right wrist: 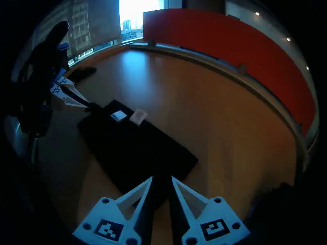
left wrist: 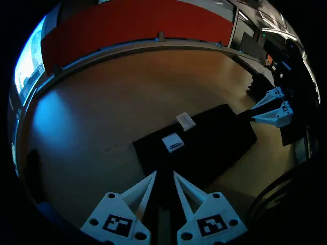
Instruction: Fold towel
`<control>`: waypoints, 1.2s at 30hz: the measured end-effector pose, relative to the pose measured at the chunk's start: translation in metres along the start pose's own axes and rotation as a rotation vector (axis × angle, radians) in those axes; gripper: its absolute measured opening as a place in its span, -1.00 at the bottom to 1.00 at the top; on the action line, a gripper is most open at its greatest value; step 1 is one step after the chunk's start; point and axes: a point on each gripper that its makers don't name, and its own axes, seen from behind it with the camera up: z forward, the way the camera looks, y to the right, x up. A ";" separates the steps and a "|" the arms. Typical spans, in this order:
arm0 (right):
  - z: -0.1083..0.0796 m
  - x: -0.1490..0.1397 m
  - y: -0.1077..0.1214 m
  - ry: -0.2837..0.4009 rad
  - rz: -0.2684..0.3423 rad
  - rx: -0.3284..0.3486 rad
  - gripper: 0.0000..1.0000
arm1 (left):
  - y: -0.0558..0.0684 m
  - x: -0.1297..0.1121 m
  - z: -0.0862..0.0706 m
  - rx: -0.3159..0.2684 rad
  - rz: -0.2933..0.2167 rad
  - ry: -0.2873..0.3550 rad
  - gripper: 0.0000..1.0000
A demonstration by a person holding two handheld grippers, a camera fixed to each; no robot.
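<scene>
Dark towel (left wrist: 212, 139) on wooden table (left wrist: 122, 90)

A black towel (left wrist: 212, 143) is laid flat on the wooden tabletop (left wrist: 122, 94) as a long rectangle, two white tags (left wrist: 173, 143) uppermost.

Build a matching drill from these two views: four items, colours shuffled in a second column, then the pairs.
Things:
1. towel
2. table
3. wall panel
4. tags lying on the towel

Colours:
A. white
B. brown wood
C. red
D. black

Pairs: 1-D; 2-B; 3-C; 4-A
</scene>
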 end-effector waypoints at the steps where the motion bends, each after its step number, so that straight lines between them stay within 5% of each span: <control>1: 0.001 -0.001 0.000 -0.002 0.000 0.000 -0.60 | 0.000 0.000 0.001 0.000 0.000 -0.001 -0.74; 18: 0.016 -0.012 0.012 -0.031 -0.017 -0.030 -0.13 | -0.010 -0.006 0.014 0.021 0.021 -0.020 -0.42; 28: 0.023 -0.013 0.022 -0.035 -0.015 -0.055 0.34 | -0.018 -0.005 0.019 0.044 0.032 -0.023 -0.23; 34: 0.026 -0.010 0.030 -0.035 -0.022 -0.072 0.64 | -0.026 -0.002 0.020 0.062 0.024 -0.023 -0.01; 36: 0.026 -0.009 0.032 -0.034 -0.022 -0.077 0.67 | -0.028 -0.001 0.020 0.064 0.020 -0.025 0.26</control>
